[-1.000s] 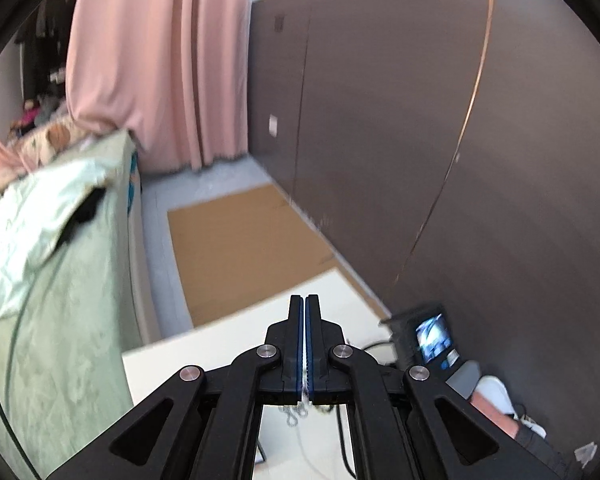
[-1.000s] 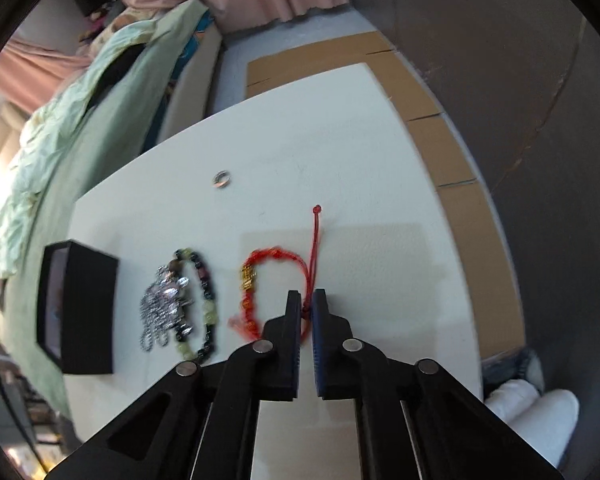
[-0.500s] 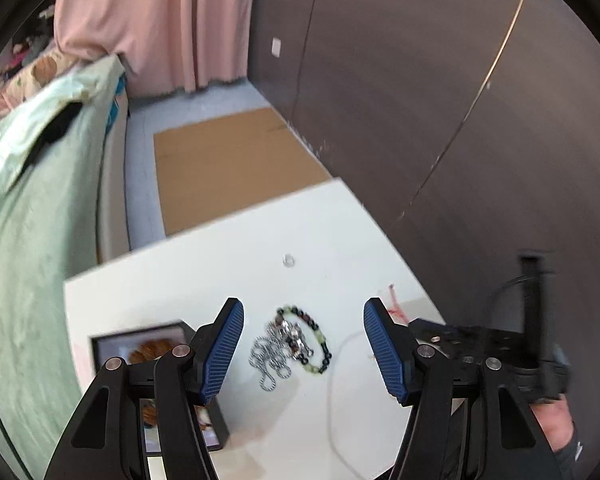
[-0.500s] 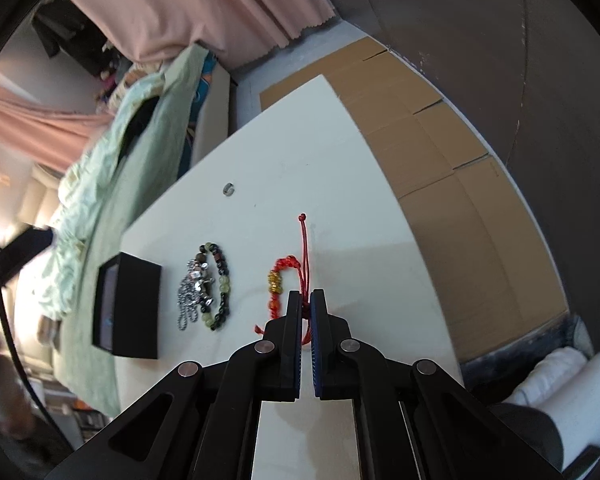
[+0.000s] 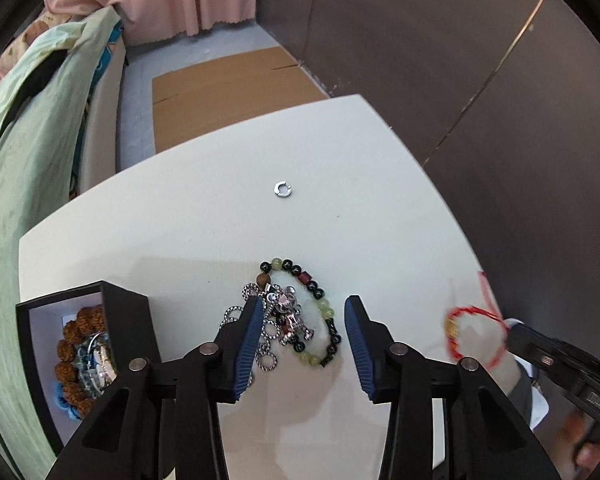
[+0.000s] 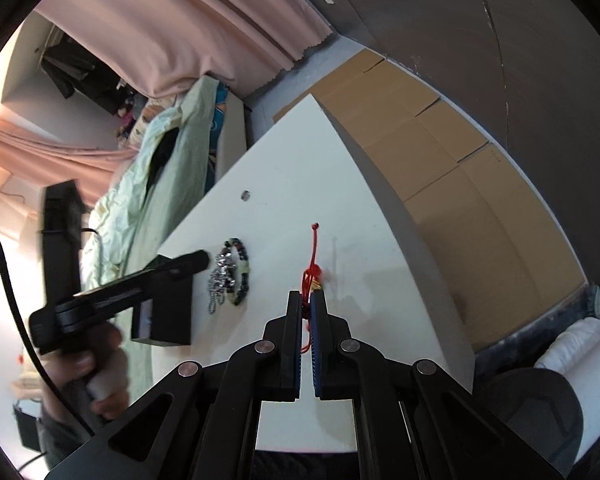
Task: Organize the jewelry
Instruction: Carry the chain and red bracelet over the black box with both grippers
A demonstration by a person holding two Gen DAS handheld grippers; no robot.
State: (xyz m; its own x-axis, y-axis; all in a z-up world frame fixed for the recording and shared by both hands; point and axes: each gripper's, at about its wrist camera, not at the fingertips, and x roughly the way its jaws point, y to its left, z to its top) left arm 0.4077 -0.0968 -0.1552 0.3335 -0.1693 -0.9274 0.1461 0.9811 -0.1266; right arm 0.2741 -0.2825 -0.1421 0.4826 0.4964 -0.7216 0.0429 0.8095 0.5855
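Black box [image 5: 128, 312] holds brown beads [image 5: 74, 332]; left gripper [image 5: 300, 320] spread wide; right gripper [image 6: 307, 312] pinches red bracelet [image 6: 311, 276].

You get even, bright daylight on the white tabletop [image 5: 228, 216], with a soft grey shadow under the open left gripper [image 5: 300, 344]. In the right wrist view the glow comes from the upper left, behind the pink curtain [image 6: 204, 28], and washes that corner out. Both fisheye views bend straight edges hard and end in a black rim. The red cord bracelet [image 5: 474, 334] smears with motion blur, and your left hand [image 6: 96, 364] is blurred too.
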